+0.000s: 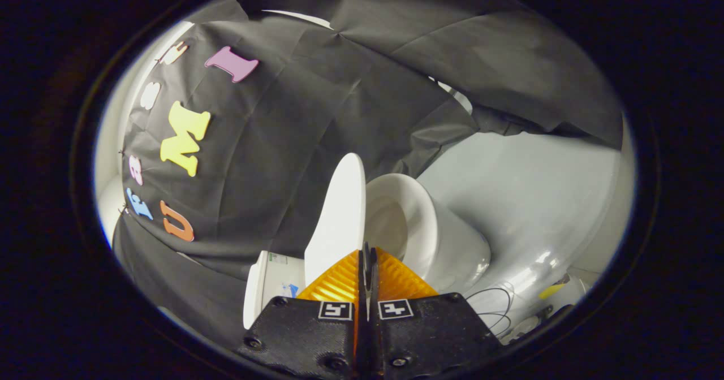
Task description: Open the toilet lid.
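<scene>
The claw (367,250) sits low in the scene with its two fingers pressed together, clenched with only a thin seam between them and nothing caught there. Its tips reach the lower edge of the toilet lid (339,213), though whether they touch it is hard to tell. The whole scene appears rolled sideways. The white lid is raised, standing apart from the toilet bowl (430,233), whose rim and pale hollow show open just beside it, on the other side of the fingers. The white cistern (266,286) lies behind the lid, partly covered by it and by the gripper's body. Black cloth (317,120) hangs close behind the toilet as the booth's wall, creased and folded. A pale glossy floor (531,199) spreads beyond the bowl. Thin dark cables (498,306) loop on the floor near the bowl's base; small items next to them, one yellow, are too small and cut off to identify.
</scene>
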`<state>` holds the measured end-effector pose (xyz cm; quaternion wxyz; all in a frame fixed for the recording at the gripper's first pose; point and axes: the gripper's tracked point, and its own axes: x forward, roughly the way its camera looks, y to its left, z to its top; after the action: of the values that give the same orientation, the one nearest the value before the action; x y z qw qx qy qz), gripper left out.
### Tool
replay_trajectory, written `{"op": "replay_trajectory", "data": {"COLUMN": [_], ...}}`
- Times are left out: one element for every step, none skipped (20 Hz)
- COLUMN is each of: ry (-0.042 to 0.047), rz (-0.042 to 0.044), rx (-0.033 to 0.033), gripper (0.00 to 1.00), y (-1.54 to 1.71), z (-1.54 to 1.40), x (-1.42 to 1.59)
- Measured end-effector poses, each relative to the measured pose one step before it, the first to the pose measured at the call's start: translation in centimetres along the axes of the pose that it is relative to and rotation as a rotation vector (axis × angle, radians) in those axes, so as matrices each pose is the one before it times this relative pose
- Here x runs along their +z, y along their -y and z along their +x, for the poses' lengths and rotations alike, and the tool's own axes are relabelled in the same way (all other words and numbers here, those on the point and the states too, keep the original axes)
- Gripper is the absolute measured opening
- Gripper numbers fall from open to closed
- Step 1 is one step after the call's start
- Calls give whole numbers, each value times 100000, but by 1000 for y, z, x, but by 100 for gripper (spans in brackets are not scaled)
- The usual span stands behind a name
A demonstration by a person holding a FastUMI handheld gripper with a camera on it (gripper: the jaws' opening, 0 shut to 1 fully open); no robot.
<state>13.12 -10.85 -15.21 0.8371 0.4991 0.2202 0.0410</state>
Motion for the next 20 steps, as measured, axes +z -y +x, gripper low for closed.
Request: {"op": "replay_trajectory", "data": {"ry": [30,161,197,167,176,246,353,144,245,92,268,18,173,-234,274,-14,514,74,447,49], "rz": [-295,-367,-405,-639,-848,-1033,-920,-1059,-908,-912,-1047,-995,-971,-1204,-1229,-903,-720,-972,-821,-1440], "rx": [786,770,867,905,938,907,1081,1065,945,729,795,339,358,315,106,32,234,126,180,115], "gripper": [4,4,4,4,4,4,4,4,4,4,4,5,5,5,6,6,6,6,7,7], "y": [-479,-472,-566,-647,-715,-763,-793,-704,-730,-815,-727,-619,-577,-676,-587,-641,-639,-737,-752,-551], "z": [-42,-135,-39,-146,-79,-111,-130,-216,-120,-77,-100,58,-94,5,7,-66,-82,-37,-179,-45], "x": [54,-16,95,-28,13,20,51,-10,102,107,-120,56,-75,-124,-13,-12,68,-84,37,-196]}}
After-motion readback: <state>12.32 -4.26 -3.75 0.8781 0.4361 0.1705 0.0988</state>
